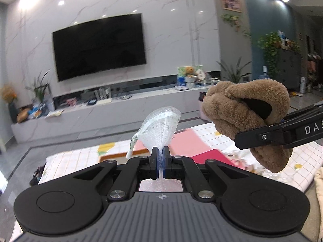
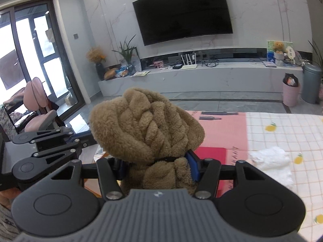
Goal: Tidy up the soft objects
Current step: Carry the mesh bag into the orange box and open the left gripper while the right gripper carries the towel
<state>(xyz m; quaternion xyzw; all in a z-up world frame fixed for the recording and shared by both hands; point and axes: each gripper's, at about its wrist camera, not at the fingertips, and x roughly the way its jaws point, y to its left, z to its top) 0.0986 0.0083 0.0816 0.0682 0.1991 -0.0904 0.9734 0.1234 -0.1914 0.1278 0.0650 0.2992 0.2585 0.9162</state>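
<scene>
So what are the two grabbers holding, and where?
Left gripper pinches the white mesh bag at its gathered end. Right gripper squeezes the brown plush slipper near its opening.

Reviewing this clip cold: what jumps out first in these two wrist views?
The fluffy brown plush item fills the middle of the right wrist view, clamped in the right gripper and lifted above the checked cloth. In the left wrist view, the left gripper pinches a white mesh bag that fans upward. Behind both hangs a big dark TV on the marble wall.
</scene>
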